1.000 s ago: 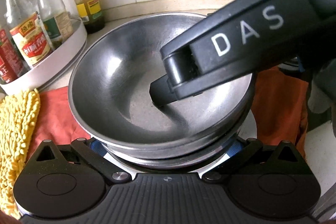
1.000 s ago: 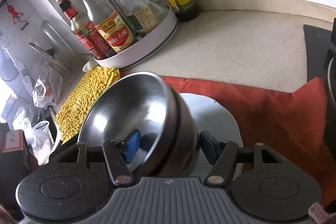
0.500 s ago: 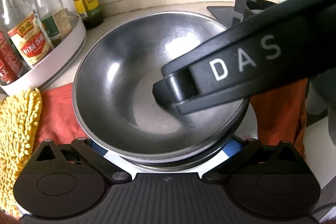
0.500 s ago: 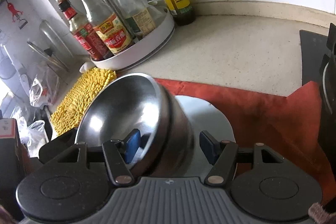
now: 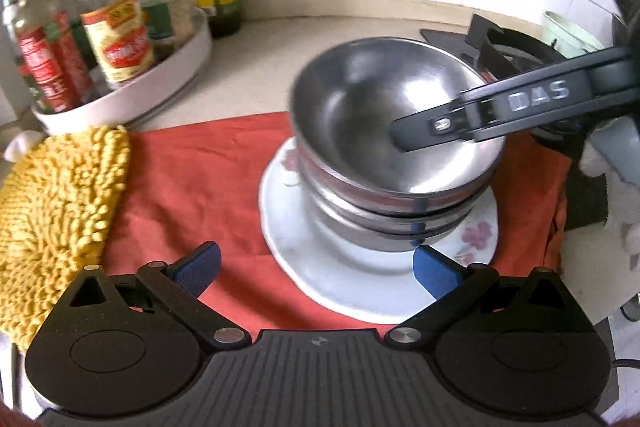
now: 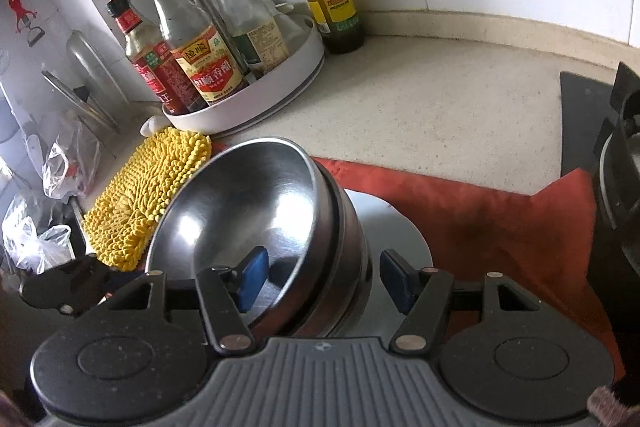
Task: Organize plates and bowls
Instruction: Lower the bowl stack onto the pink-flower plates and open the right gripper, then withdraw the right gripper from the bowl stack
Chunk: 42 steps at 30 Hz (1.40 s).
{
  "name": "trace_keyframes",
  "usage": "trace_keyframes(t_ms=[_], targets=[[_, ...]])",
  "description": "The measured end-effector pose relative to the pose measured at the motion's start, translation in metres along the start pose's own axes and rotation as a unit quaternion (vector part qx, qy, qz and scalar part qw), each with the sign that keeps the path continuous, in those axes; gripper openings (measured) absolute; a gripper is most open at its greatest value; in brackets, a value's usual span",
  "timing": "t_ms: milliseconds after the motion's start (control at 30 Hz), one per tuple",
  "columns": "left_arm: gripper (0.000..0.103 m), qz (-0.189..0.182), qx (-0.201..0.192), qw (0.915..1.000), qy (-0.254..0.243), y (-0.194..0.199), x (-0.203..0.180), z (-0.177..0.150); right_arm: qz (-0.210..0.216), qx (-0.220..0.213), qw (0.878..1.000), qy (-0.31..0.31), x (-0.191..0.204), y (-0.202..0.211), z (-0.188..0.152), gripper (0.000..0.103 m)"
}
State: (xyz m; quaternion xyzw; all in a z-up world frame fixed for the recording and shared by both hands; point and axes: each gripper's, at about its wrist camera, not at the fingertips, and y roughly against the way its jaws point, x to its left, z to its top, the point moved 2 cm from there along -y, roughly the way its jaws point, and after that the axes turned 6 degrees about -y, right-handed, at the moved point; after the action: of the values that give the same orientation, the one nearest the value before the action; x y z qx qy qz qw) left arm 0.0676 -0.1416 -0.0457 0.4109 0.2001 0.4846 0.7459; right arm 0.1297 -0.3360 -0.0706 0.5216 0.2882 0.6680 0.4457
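Observation:
A stack of steel bowls [image 5: 384, 147] stands on a white flowered plate [image 5: 360, 283] on a red cloth [image 5: 208, 179]. My left gripper [image 5: 316, 271] is open and empty, pulled back in front of the plate. My right gripper [image 6: 320, 279] is open and straddles the near rim of the top bowl [image 6: 248, 211]: one blue pad [image 6: 252, 275] is inside it, the other outside. The top bowl sits tilted toward the left. In the left wrist view the right gripper's black finger [image 5: 480, 115] reaches into the bowl from the right.
A white turntable rack [image 6: 256, 99] with several sauce bottles stands at the back left. A yellow chenille mitt [image 5: 52, 211] lies left of the cloth. A gas stove [image 5: 516, 47] is at the right, with bare counter [image 6: 440, 107] behind the cloth.
My left gripper has drawn back from the bowls, so the plate and cloth now show. My right gripper stays with its jaws around the top bowl's rim.

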Motion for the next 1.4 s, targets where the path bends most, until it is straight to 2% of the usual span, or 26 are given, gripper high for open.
trace_keyframes(t_ms=[300, 633, 933, 1133, 1400], targets=[[0.103, 0.033, -0.026, 0.9985, 0.034, 0.026, 0.027, 0.005, -0.006, -0.020, 0.999, 0.031, 0.018, 0.024, 0.008, 0.058], [0.103, 0.067, -0.052, 0.9937, 0.073, 0.047, 0.060, 0.016, -0.031, -0.014, 0.998, 0.049, 0.026, 0.027, 0.014, 0.058], [0.103, 0.084, -0.090, 0.9898, 0.072, 0.051, 0.067, 0.058, -0.020, -0.059, 0.996, 0.071, 0.046, 0.047, 0.042, 0.059], [0.103, 0.094, -0.103, 0.9875, 0.073, 0.044, 0.072, 0.083, -0.005, -0.068, 0.993, 0.099, 0.064, 0.040, 0.062, 0.059], [0.103, 0.101, -0.103, 0.9862, 0.082, 0.023, 0.081, 0.108, -0.018, -0.070, 0.992, 0.103, 0.055, 0.024, 0.087, 0.059]])
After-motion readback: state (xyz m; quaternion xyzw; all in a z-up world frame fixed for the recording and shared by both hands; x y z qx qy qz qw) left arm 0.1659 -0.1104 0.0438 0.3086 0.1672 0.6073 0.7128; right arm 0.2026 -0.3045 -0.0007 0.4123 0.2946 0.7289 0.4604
